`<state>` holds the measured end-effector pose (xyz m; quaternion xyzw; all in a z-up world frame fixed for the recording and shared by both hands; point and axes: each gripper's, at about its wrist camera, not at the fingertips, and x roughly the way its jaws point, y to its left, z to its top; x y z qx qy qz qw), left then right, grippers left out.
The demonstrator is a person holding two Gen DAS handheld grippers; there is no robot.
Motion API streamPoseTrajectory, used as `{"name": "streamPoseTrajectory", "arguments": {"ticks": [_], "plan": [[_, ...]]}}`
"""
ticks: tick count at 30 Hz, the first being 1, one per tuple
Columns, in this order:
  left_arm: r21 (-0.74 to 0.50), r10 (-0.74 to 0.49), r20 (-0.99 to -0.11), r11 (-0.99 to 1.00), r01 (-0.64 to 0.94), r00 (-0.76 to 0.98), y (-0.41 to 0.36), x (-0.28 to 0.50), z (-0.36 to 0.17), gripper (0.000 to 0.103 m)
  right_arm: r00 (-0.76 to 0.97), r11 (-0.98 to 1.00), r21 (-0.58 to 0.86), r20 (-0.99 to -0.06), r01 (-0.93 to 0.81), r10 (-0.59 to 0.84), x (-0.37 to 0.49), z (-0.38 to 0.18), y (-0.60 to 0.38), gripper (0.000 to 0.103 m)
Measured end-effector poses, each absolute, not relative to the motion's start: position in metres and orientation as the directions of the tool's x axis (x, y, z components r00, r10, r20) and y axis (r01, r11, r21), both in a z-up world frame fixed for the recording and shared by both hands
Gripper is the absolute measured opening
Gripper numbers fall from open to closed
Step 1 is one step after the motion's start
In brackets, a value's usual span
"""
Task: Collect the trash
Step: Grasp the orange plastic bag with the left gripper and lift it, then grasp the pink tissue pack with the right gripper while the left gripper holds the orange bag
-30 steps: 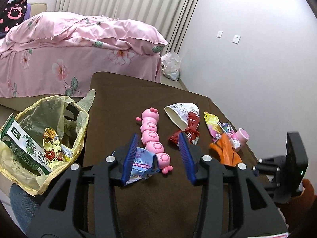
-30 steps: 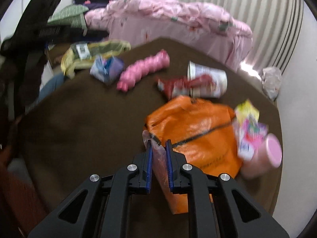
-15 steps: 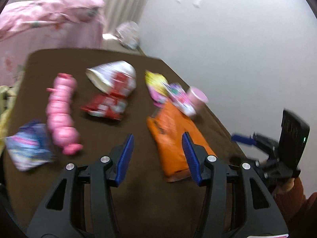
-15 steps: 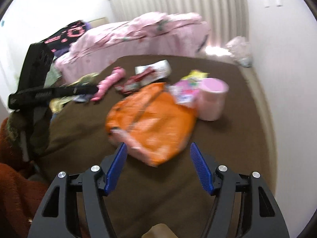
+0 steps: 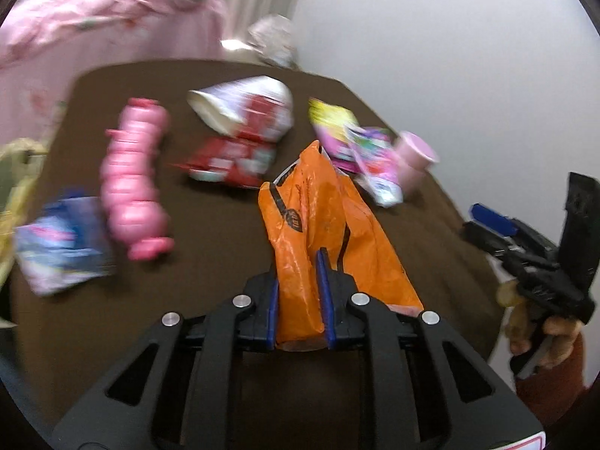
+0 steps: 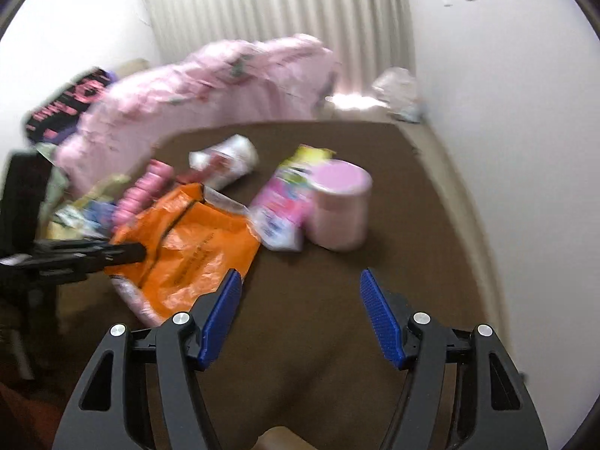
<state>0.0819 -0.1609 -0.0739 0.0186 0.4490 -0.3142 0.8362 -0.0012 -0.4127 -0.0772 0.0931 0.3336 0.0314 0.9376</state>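
Left gripper (image 5: 299,292) fingers closing on orange bag's (image 5: 322,210) near edge; right gripper (image 6: 302,318) fingers wide apart, empty. Bag's light, crinkly, slippery: pinch a bunched fold.

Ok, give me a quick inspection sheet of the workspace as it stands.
Surface: brown table, littered.
Job's things: orange bag, paper cup, red wrapper, pink packets, blue wrapper.
Clutter: pink toy, pink tub.
Grippers: left gripper closing on the orange bag's near end; right gripper open, nothing between its pads.
Cables: nothing seen.
Surroundings: pink bed, curtain, white wall, yellow bag at the table's left edge.
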Motion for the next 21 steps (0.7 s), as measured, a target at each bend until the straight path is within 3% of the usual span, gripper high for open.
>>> {"name": "streamPoseTrajectory", "arguments": {"ticks": [6,10,12,15,21], "plan": [[-0.222,-0.464,-0.755,0.846,0.484,0.464,-0.126,0.082,-0.063,0.018,0.756,0.996,0.075,-0.655,0.049,0.012,0.059,-0.087,-0.387,0.054],[-0.229,-0.473,-0.755,0.839,0.493,0.454,-0.125,0.080,-0.069,0.022,0.720,0.985,0.128,-0.694,0.114,0.007,0.087,-0.107,-0.387,0.052],[-0.237,-0.478,-0.754,0.838,0.492,0.450,-0.122,0.080,-0.071,0.024,0.688,0.979,0.181,-0.723,0.096,0.066,0.096,-0.116,-0.387,0.027],[-0.255,-0.496,-0.739,0.833,0.491,0.457,-0.119,0.079,-0.068,0.027,0.675,0.977,0.205,-0.730,0.062,0.110,0.097,-0.119,-0.385,0.013],[-0.275,-0.520,-0.712,0.825,0.494,0.471,-0.116,0.079,-0.062,0.035,0.632,0.979,0.203,-0.756,-0.025,0.173,0.073,-0.121,-0.376,0.009]]}}
